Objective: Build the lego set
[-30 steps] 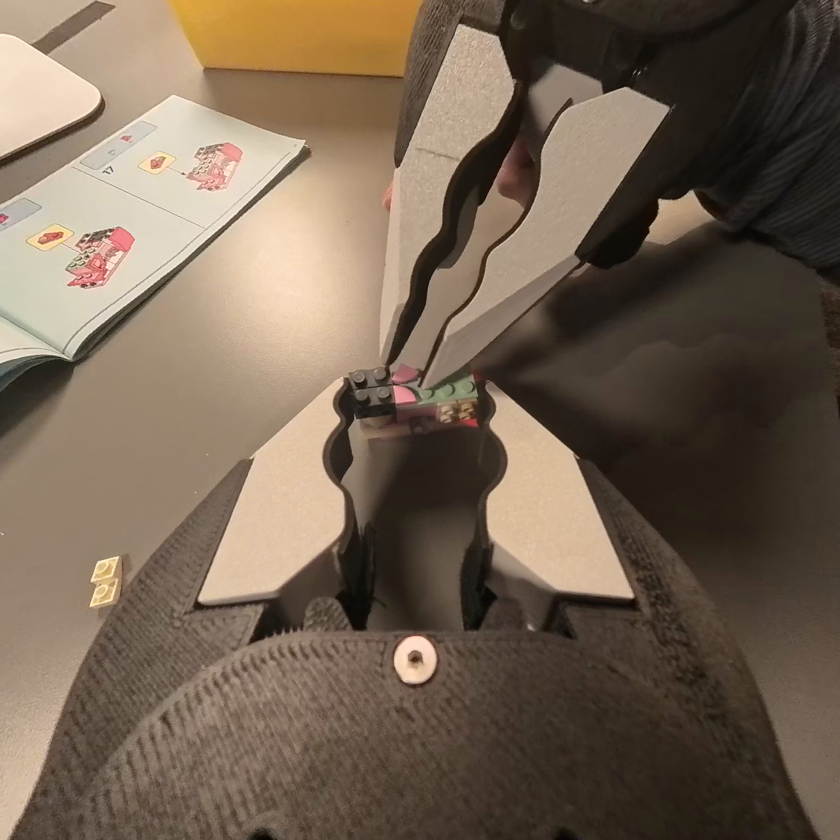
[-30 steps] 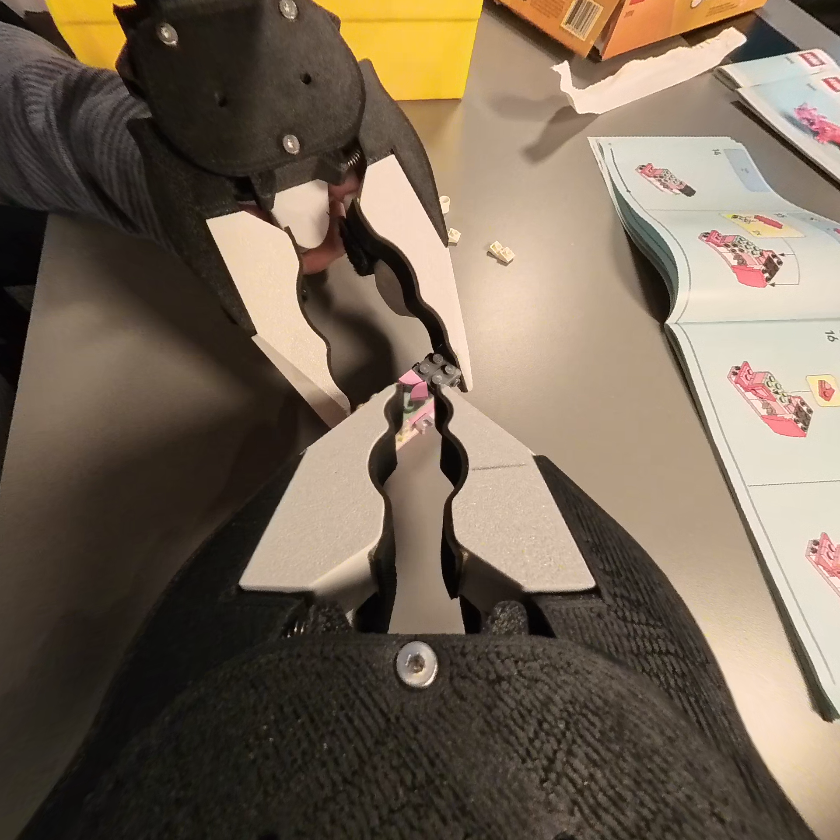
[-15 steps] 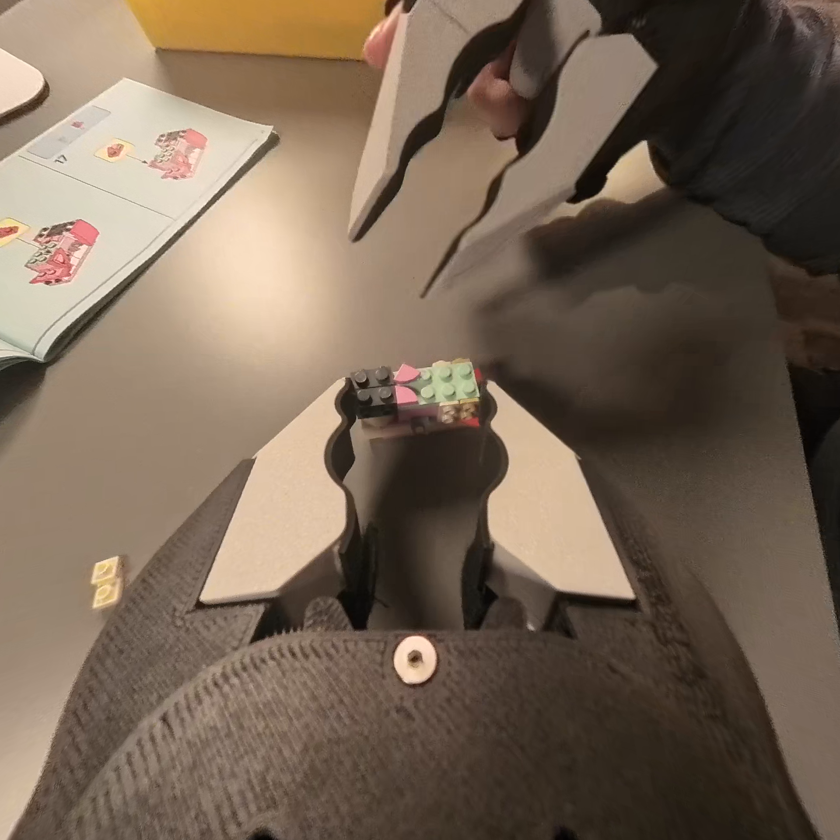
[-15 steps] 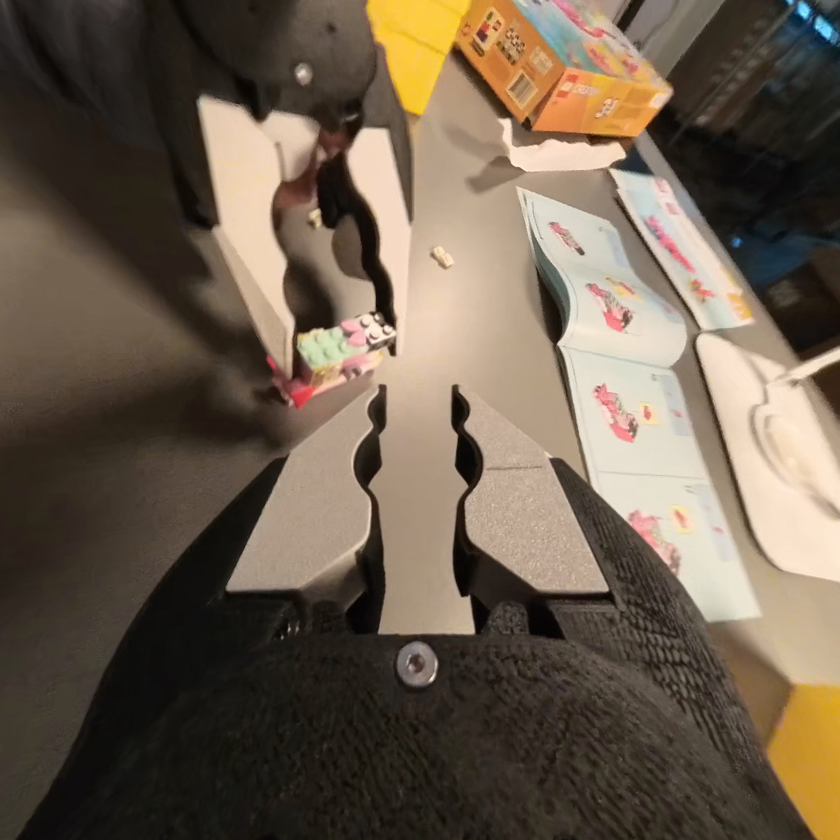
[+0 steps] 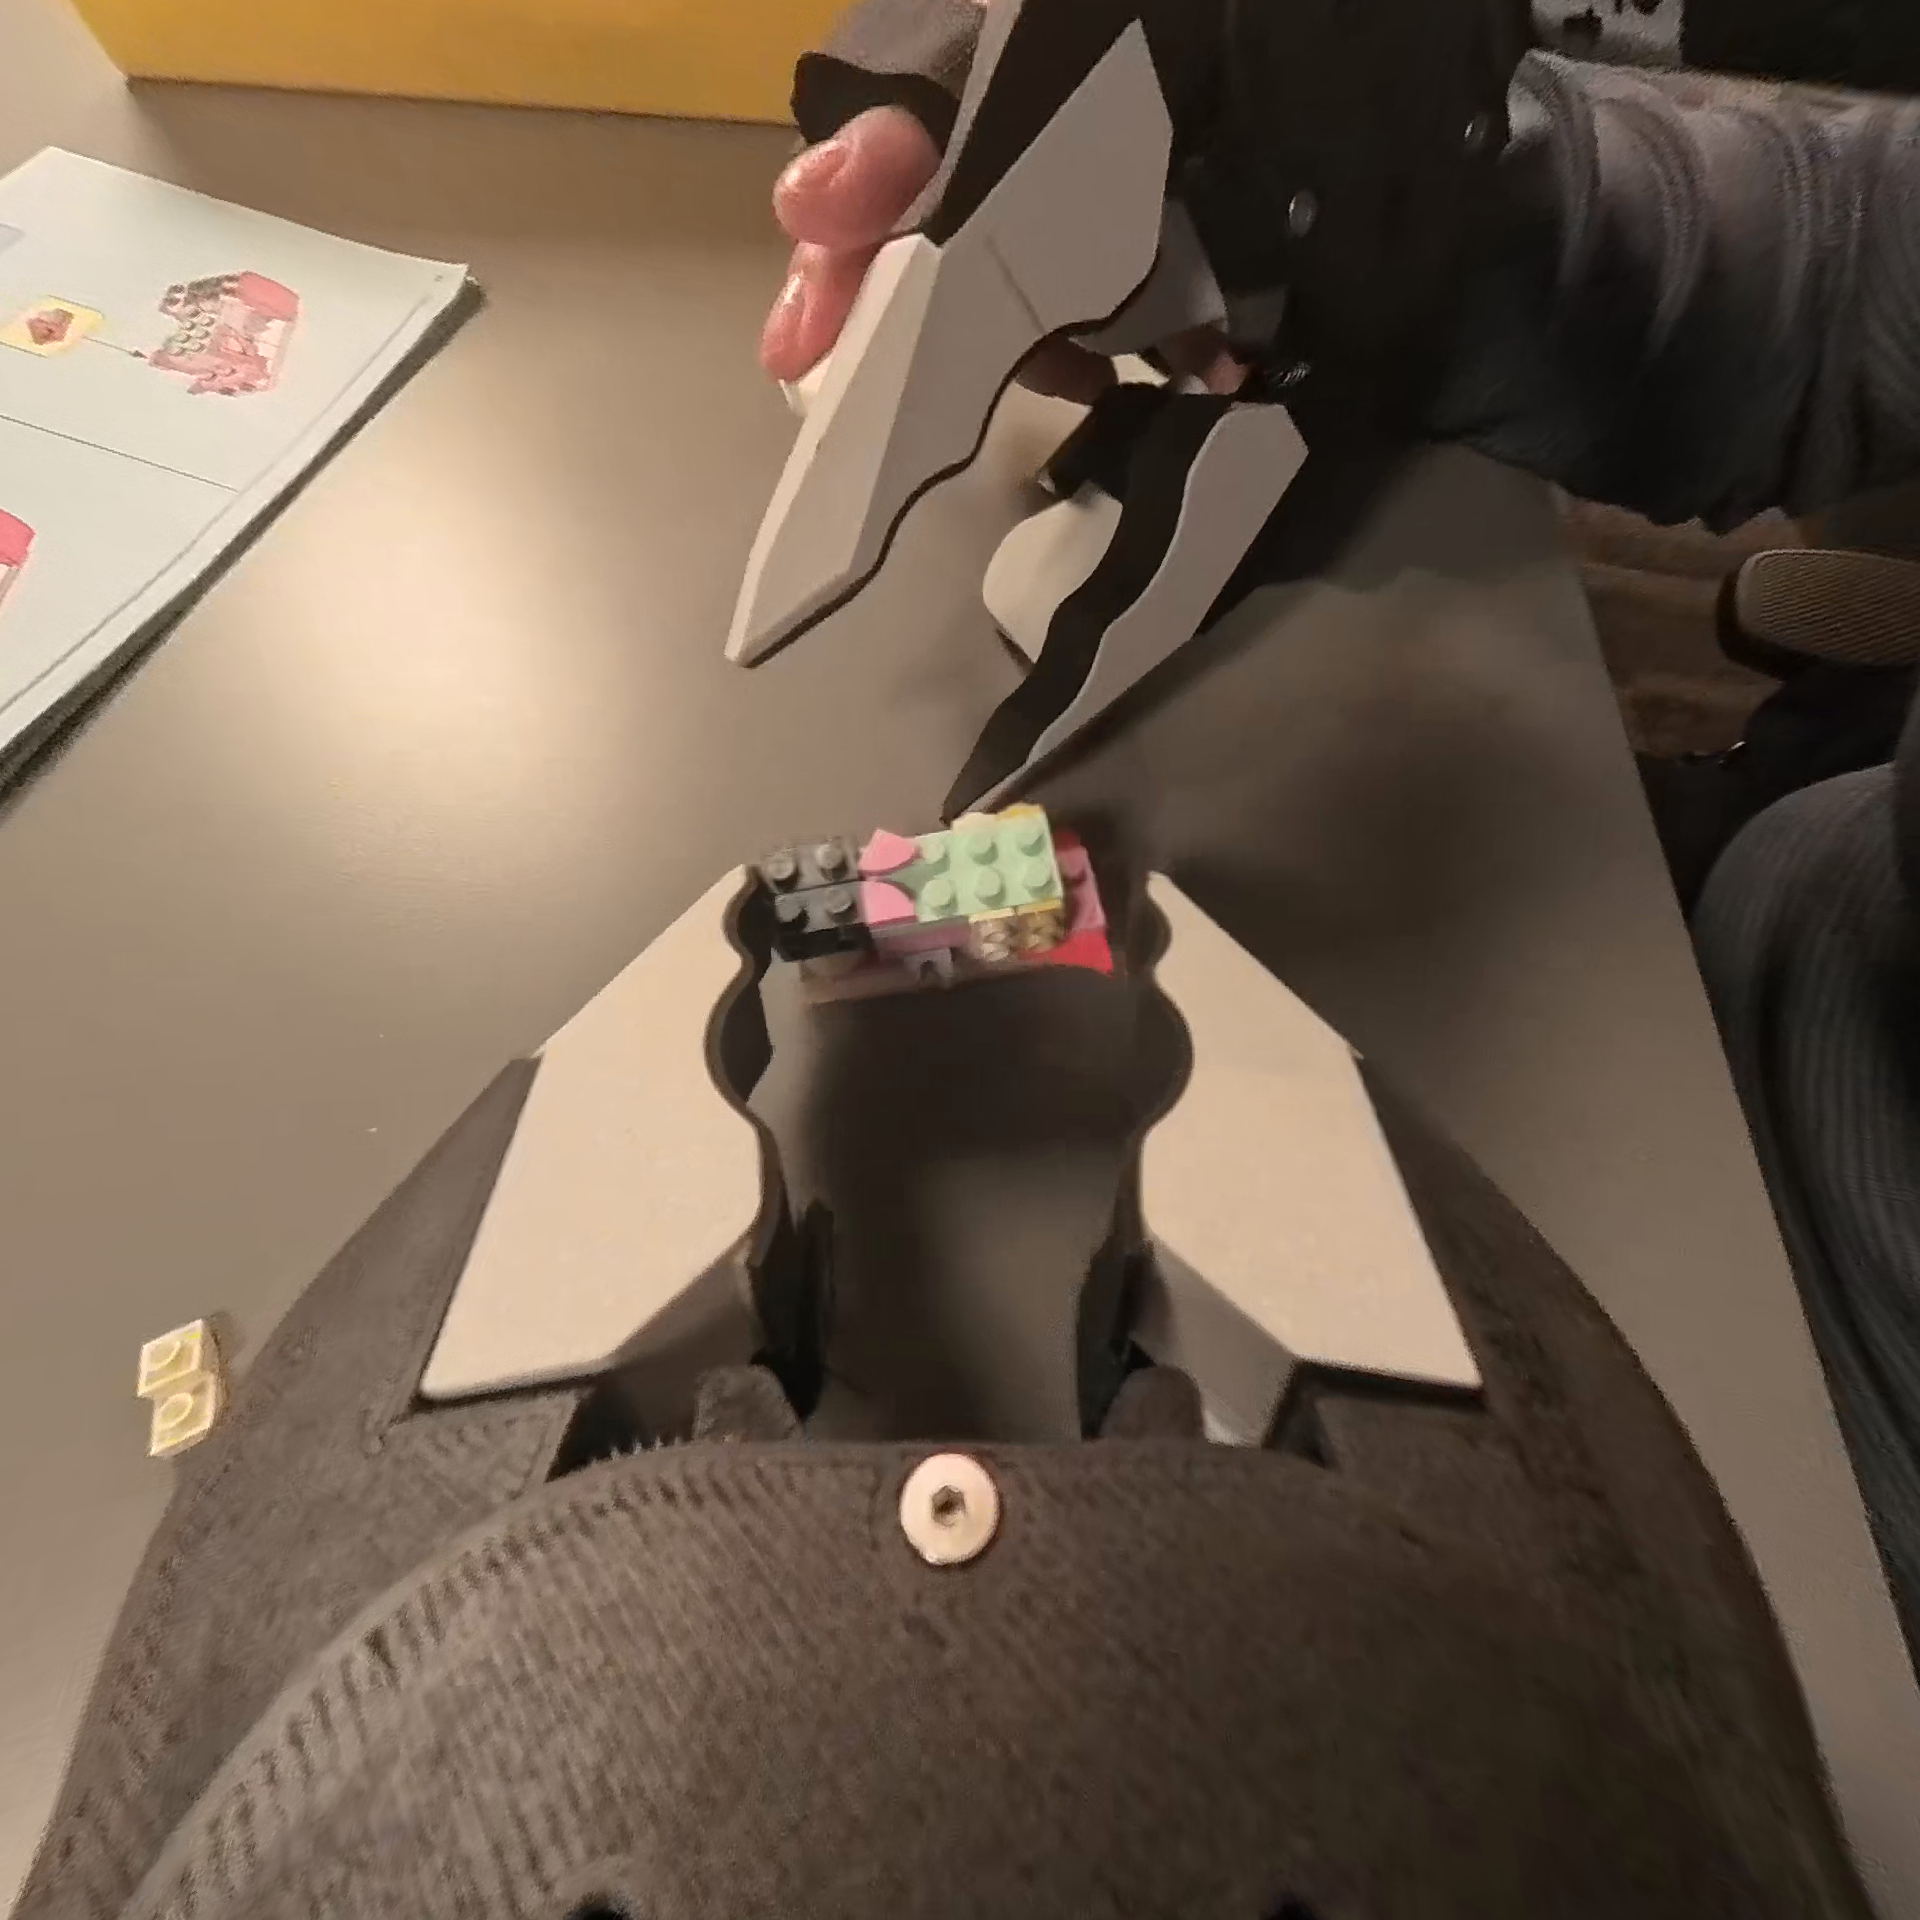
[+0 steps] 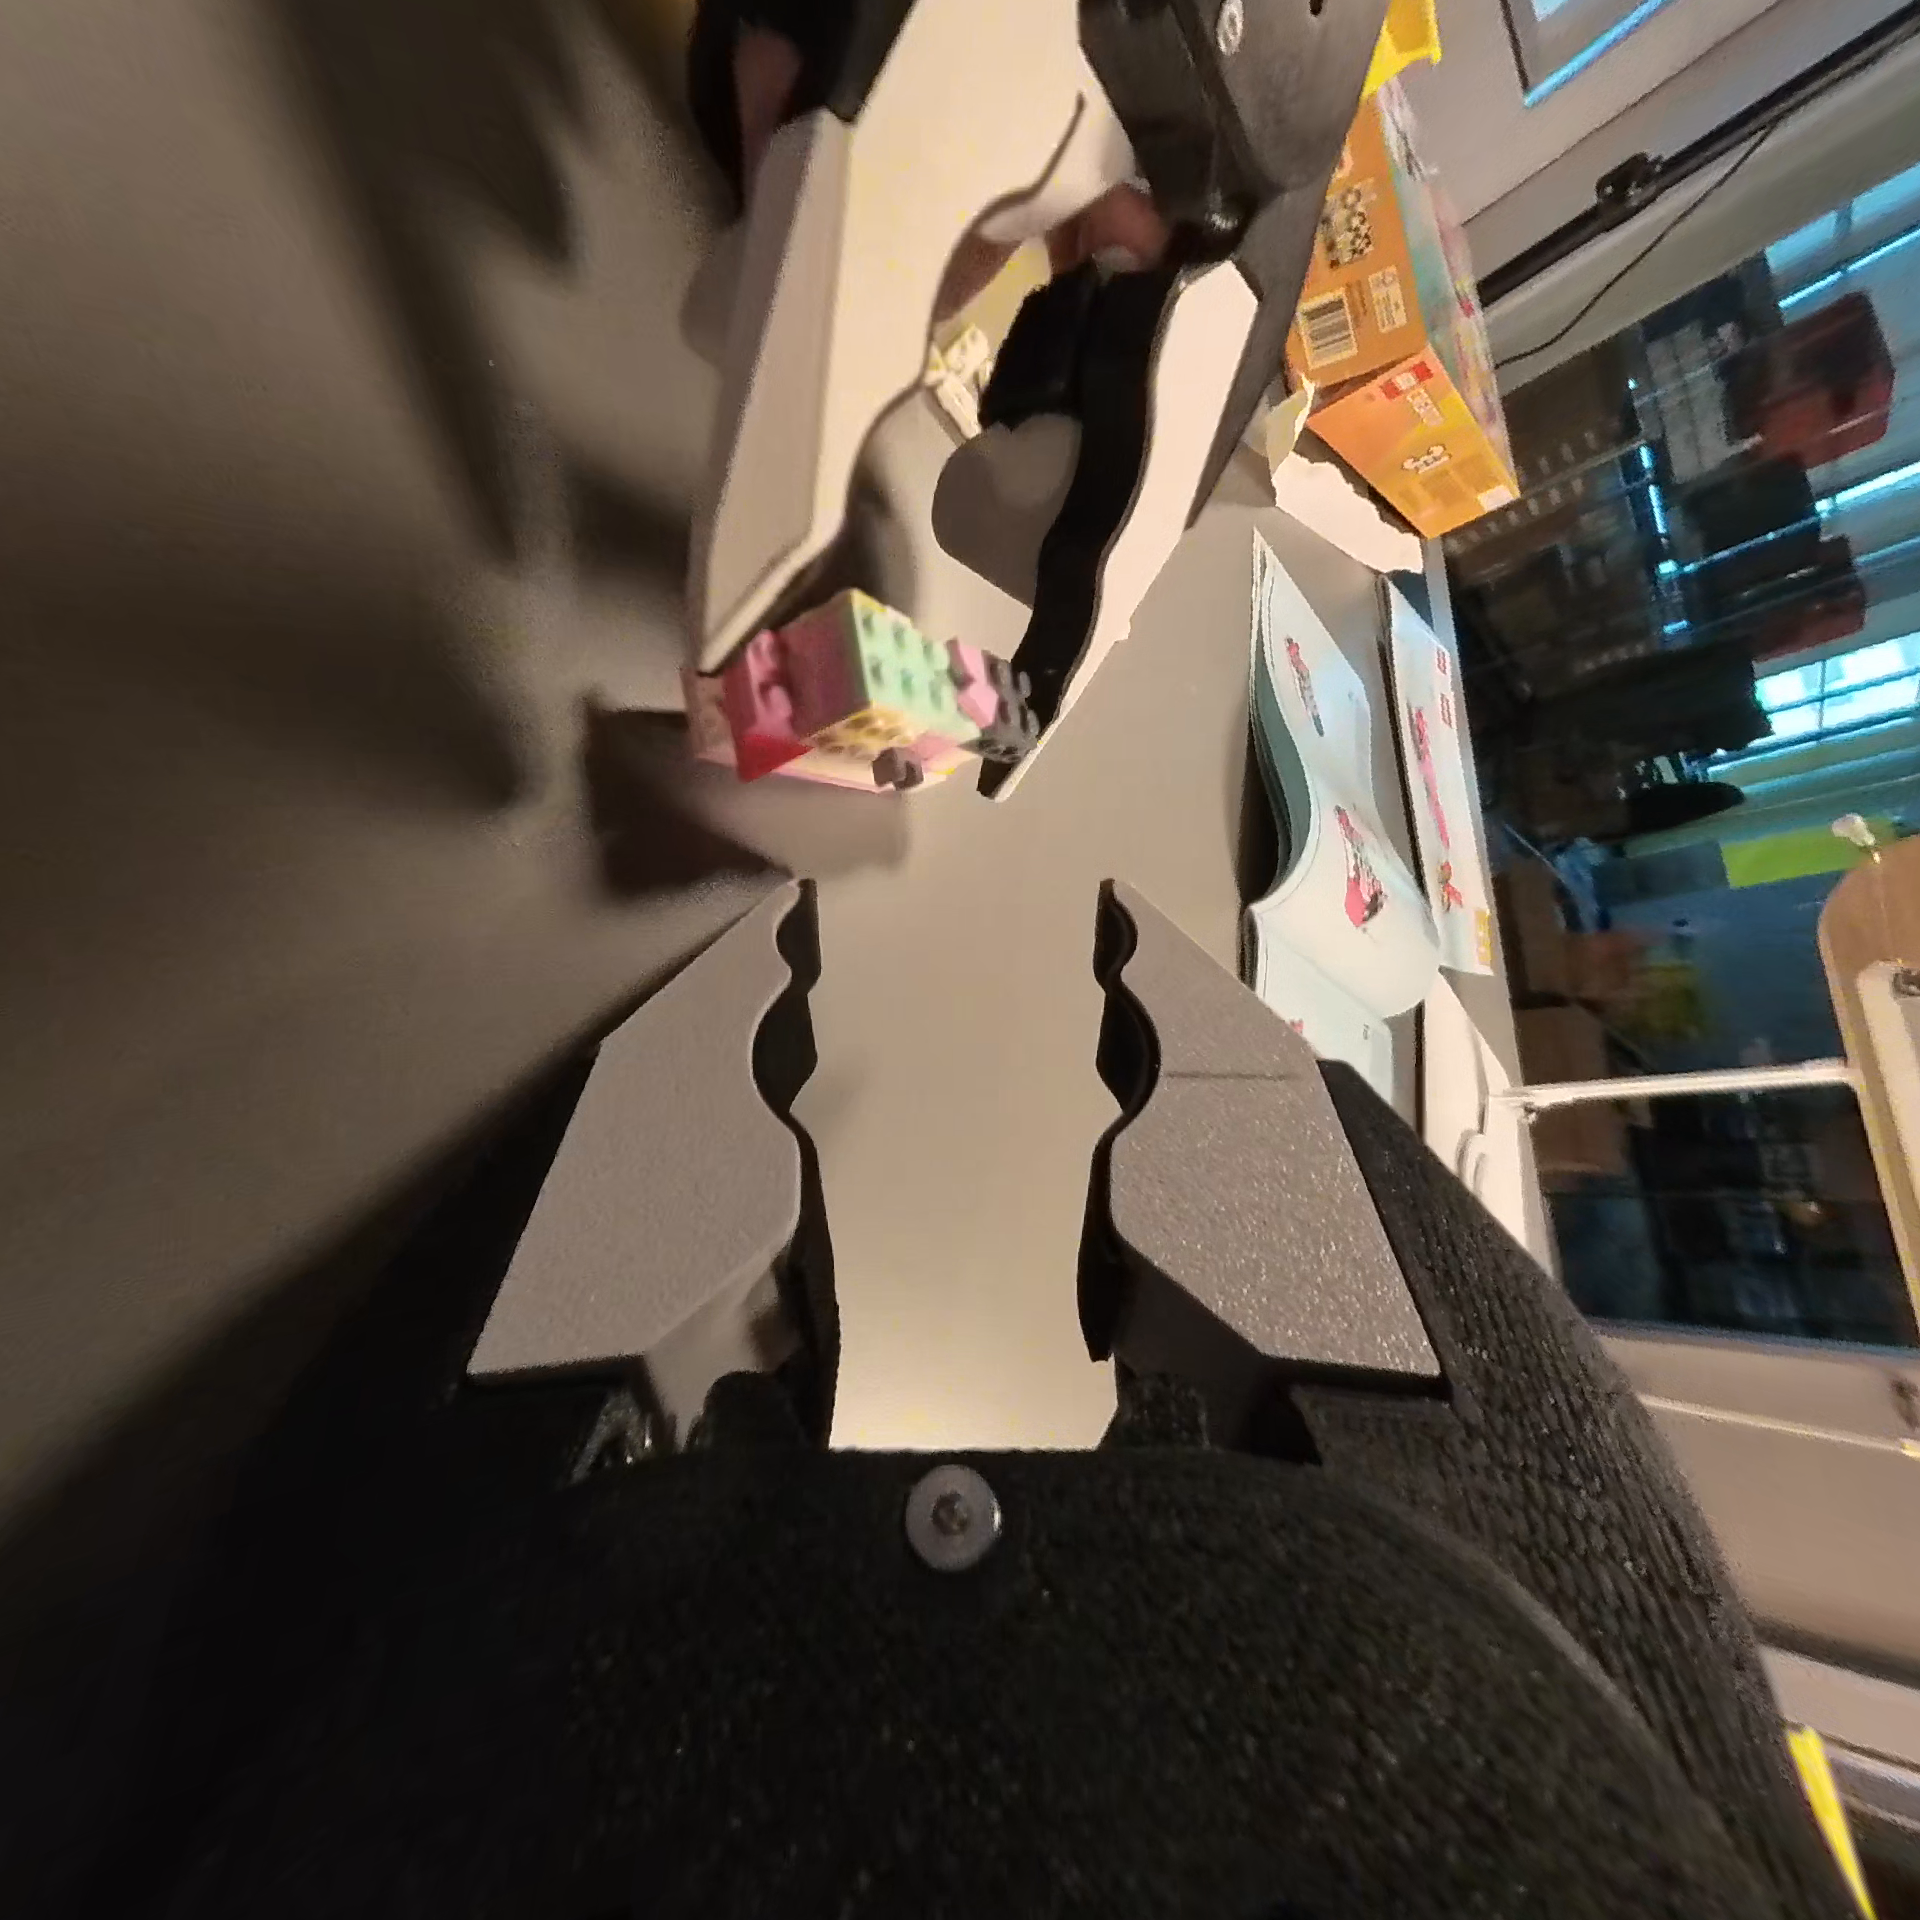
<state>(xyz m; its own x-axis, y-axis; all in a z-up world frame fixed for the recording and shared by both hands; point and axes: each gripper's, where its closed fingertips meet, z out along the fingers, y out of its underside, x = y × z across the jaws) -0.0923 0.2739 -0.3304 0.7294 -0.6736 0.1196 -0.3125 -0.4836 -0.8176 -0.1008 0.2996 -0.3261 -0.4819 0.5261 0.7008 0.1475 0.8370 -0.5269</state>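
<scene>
LEFT HAND-HELD GRIPPER [image 5: 940, 914]: fingers spread, small multicoloured toy-brick model [image 5: 935, 904] between the tips; right fingertip [image 5: 1169, 914] clear of it.
RIGHT HAND-HELD GRIPPER [image 6: 956, 894]: fingers apart, bare, just beyond the model.
SURROUNDINGS: grey counter [image 5: 416, 831], open instruction booklet [image 5: 156, 416].

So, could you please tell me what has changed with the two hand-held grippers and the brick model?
The right hand-held gripper lifted its nearly closed tips off the brick model, pulled back and opened wide. The left hand-held gripper, which clamped the model, has spread its fingers: a gap shows on the model's right, and the model sits tilted. The booklet and loose tan pieces lie unchanged.
</scene>
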